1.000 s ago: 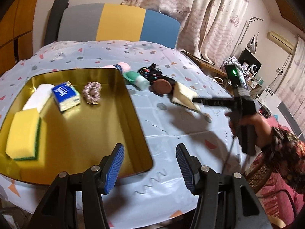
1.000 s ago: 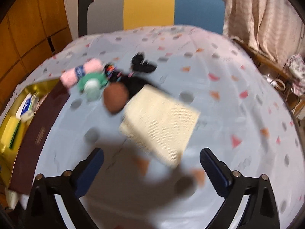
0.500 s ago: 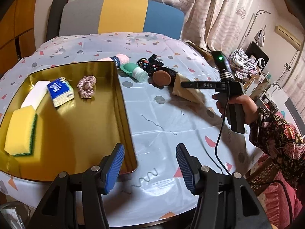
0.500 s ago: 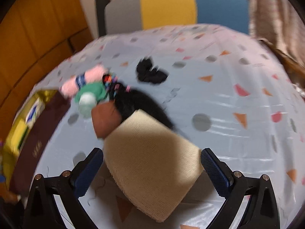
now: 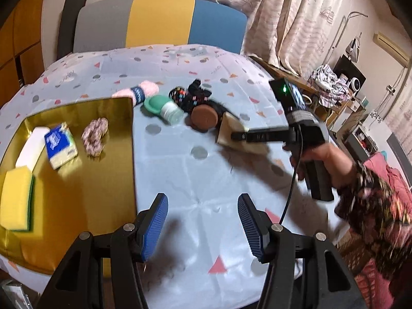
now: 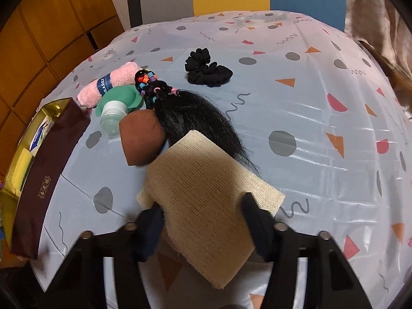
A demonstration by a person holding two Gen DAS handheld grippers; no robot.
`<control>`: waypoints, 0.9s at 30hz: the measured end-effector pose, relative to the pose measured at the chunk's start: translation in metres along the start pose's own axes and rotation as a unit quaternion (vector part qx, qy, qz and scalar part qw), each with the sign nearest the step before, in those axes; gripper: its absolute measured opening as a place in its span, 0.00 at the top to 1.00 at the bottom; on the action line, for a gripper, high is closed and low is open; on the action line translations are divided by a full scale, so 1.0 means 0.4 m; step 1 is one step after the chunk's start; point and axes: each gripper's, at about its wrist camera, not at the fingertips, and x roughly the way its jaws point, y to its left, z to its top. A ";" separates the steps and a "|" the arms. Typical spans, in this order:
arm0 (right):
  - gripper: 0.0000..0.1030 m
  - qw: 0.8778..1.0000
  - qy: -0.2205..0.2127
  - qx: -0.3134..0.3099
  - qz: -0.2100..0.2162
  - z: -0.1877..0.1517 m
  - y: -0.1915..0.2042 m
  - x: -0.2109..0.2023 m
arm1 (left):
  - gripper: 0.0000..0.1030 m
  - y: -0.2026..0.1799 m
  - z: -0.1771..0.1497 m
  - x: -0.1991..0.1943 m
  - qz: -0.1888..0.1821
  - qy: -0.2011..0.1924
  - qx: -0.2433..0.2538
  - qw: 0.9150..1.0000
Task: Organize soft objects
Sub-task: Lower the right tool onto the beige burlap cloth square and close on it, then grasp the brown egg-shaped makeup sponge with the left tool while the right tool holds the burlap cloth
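Observation:
A beige mesh cloth [image 6: 206, 180] lies flat on the tablecloth, one corner under a black hairpiece [image 6: 195, 118] with coloured beads. My right gripper [image 6: 203, 213] is down over the cloth's near part; its jaws are closing with the cloth between them, and the cloth is still unbunched. From the left wrist view the right gripper [image 5: 234, 136] reaches the cloth [image 5: 226, 128] from the right. My left gripper [image 5: 200, 206] hangs open and holds nothing, above the table beside the gold tray [image 5: 103, 180]. In the tray lie a yellow sponge [image 5: 15, 200], a white sponge [image 5: 32, 146], a tissue pack [image 5: 60, 145] and a scrunchie [image 5: 95, 136].
Behind the cloth sit a brown puff [image 6: 141, 136], a green-capped bottle [image 6: 116, 105], a pink towel roll [image 6: 113, 82] and a black scrunchie [image 6: 206, 68]. The tray's brown outer wall [image 6: 46, 177] stands at the left. A chair [image 5: 159, 23] is at the table's far edge.
My right gripper came down onto the beige cloth and its jaws narrowed around it. The left gripper drifted, so the tray now sits further left in its view.

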 end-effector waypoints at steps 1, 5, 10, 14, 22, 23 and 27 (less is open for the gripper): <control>0.68 1.000 0.003 0.010 0.010 0.002 -0.001 -0.005 | 0.44 -0.006 0.015 0.004 0.002 -0.003 -0.001 1.000; 0.85 0.999 0.014 0.033 0.027 0.002 -0.001 -0.022 | 0.44 -0.027 0.059 0.023 0.001 -0.011 -0.006 1.000; 0.87 0.999 0.005 0.047 -0.013 0.000 -0.031 -0.075 | 0.44 -0.049 0.096 0.058 0.007 -0.010 -0.006 1.000; 0.88 0.996 0.005 0.080 -0.031 -0.002 -0.083 -0.097 | 0.44 -0.062 0.127 0.102 0.008 0.001 -0.016 1.000; 0.00 0.997 -0.016 0.079 -0.008 0.001 -0.108 -0.116 | 0.45 -0.076 0.194 0.212 0.022 0.026 -0.015 0.999; 0.00 0.996 -0.043 0.077 -0.012 0.004 -0.106 -0.134 | 0.45 -0.074 0.200 0.224 0.023 0.029 -0.018 0.999; 0.00 0.996 -0.068 0.043 -0.033 0.017 -0.113 -0.123 | 0.45 -0.063 0.223 0.269 0.036 0.036 -0.026 0.998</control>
